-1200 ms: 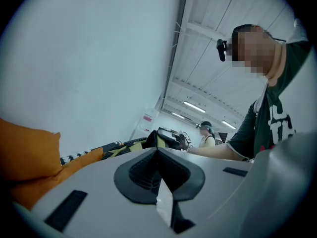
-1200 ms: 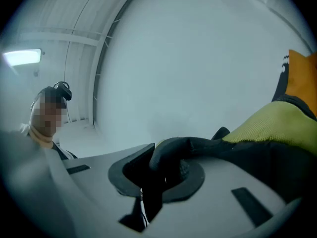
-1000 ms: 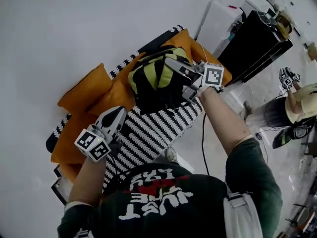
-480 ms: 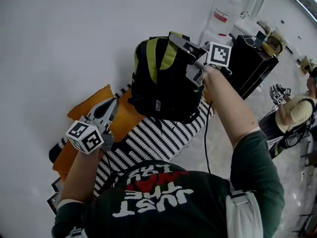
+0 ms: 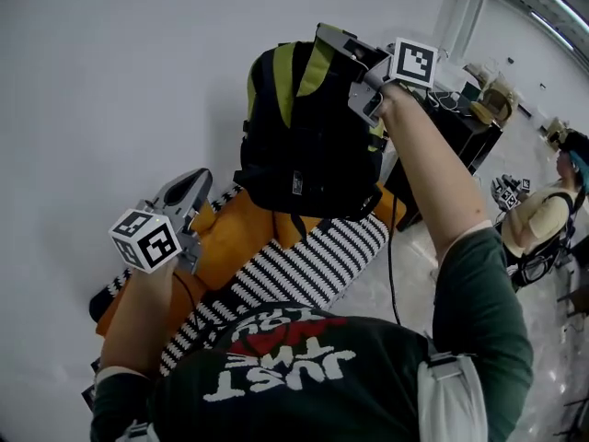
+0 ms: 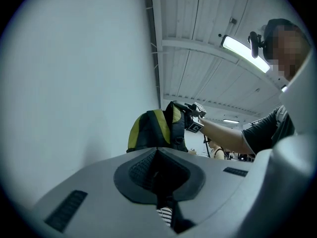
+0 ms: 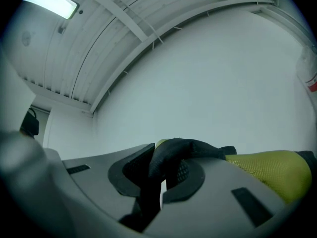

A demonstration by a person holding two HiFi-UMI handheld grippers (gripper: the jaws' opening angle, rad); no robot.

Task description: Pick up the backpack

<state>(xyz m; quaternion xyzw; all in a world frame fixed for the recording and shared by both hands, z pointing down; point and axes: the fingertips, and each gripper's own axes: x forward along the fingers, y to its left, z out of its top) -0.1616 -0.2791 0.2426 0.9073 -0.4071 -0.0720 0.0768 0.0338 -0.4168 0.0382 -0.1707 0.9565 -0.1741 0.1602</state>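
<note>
There is one backpack (image 5: 308, 145), black with yellow-green stripes, and it hangs in the air in front of the white wall (image 5: 110, 81), clear of the orange cushions (image 5: 235, 238) and the black-and-white striped cover (image 5: 304, 270) below it. Two grippers are in view, each with one marker cube. The right gripper (image 5: 329, 40) is at the top of the backpack, and its own view shows the jaws pinching the black top handle strap (image 7: 183, 150), which loops over and between them, with yellow mesh of the bag just to the right. The left gripper (image 5: 189, 184) is well apart from the bag, lower and to the left, its jaws pressed together with nothing between them; only a sliver of striped fabric shows beneath them in its own view. The right arm is raised high and stretched forward, forearm bare below a dark green sleeve, its cube (image 5: 412, 63) turned up toward the head camera. The left arm is bent and held lower, its gripper pointing roughly level toward the wall, its cube (image 5: 145, 240) nearest the body. One other person (image 5: 543, 219) is at the right edge, far from the bag.
</note>
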